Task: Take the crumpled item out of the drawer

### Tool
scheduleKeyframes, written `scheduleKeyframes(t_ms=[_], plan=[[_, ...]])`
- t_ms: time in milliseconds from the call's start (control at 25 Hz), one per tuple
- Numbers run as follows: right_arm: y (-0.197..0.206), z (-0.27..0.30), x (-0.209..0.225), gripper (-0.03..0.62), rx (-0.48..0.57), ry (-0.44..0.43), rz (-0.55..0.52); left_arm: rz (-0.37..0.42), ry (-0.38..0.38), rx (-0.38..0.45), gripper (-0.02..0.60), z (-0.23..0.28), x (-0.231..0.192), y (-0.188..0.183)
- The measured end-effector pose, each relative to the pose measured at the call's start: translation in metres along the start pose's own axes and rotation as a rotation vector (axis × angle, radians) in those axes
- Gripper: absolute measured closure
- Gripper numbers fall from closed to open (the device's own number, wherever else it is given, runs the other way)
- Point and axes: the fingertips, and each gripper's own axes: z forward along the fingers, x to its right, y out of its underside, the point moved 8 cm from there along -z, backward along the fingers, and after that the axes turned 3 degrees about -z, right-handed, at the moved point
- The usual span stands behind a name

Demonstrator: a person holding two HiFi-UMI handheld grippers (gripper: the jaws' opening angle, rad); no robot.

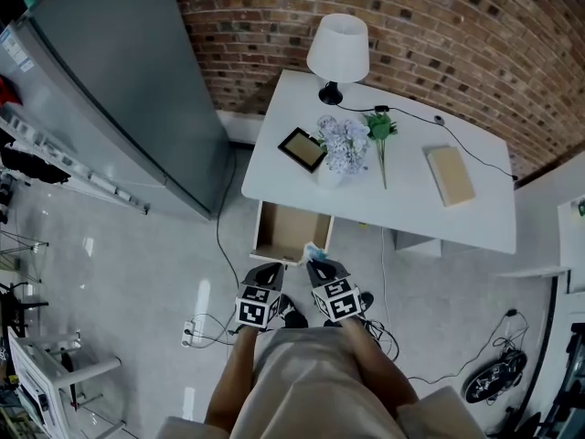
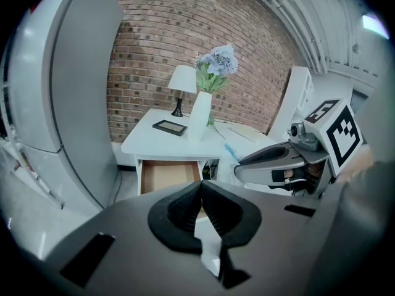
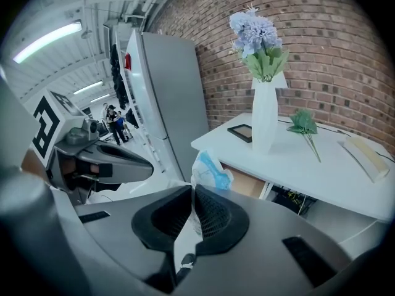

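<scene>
Brick-walled room: right gripper (image 3: 191, 189) fingers (image 3: 216, 214) clamp the crumpled item (image 3: 210, 170) by the open drawer (image 1: 274, 236); left gripper (image 2: 202, 185) fingers together, empty. Keep the grip firm and lift clear.

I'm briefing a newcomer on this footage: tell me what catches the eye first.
First comes the crumpled blue-and-white item, pinched in the right gripper and held up in front of the open drawer. Behind it, the white table against the brick wall carries a vase of pale blue flowers and a white lamp.
</scene>
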Motion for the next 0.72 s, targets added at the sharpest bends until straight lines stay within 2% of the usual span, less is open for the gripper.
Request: scheduleKeyframes(t_ms=[720], plan=[[0.011,-0.002,-0.012,0.551,-0.025,-0.005,0.007,0.015,0.011,-0.003,0.566,-0.009,0.006,0.011]])
